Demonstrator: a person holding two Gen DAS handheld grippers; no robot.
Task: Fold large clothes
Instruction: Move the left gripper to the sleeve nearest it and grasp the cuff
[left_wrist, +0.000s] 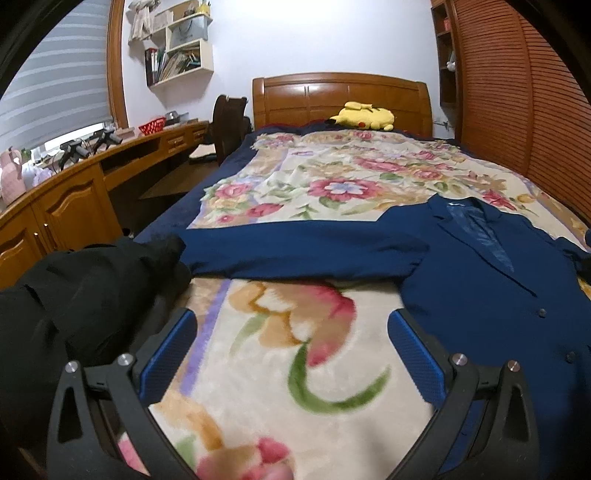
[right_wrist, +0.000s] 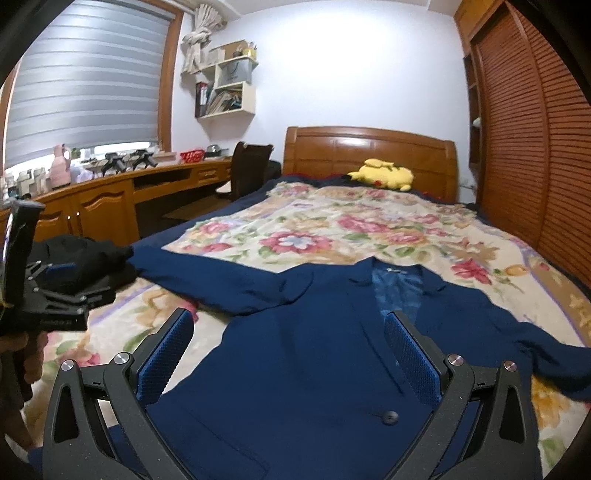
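A navy blue suit jacket (right_wrist: 314, 350) lies front up on the floral blanket (right_wrist: 332, 229), collar toward the headboard. Its left sleeve (left_wrist: 295, 251) stretches straight out to the left; it also shows in the right wrist view (right_wrist: 207, 277). My left gripper (left_wrist: 291, 321) is open and empty above the blanket, just below that sleeve, with the jacket body (left_wrist: 480, 295) to its right. My right gripper (right_wrist: 288, 321) is open and empty above the jacket's chest. The left gripper also shows in the right wrist view (right_wrist: 55, 295) at far left.
A black garment (left_wrist: 92, 295) lies heaped at the bed's left edge; it also shows in the right wrist view (right_wrist: 85, 258). A yellow plush toy (left_wrist: 364, 116) rests by the wooden headboard (left_wrist: 340, 96). A wooden desk (left_wrist: 74, 184) runs along the left; louvred wardrobe doors (left_wrist: 517, 92) stand right.
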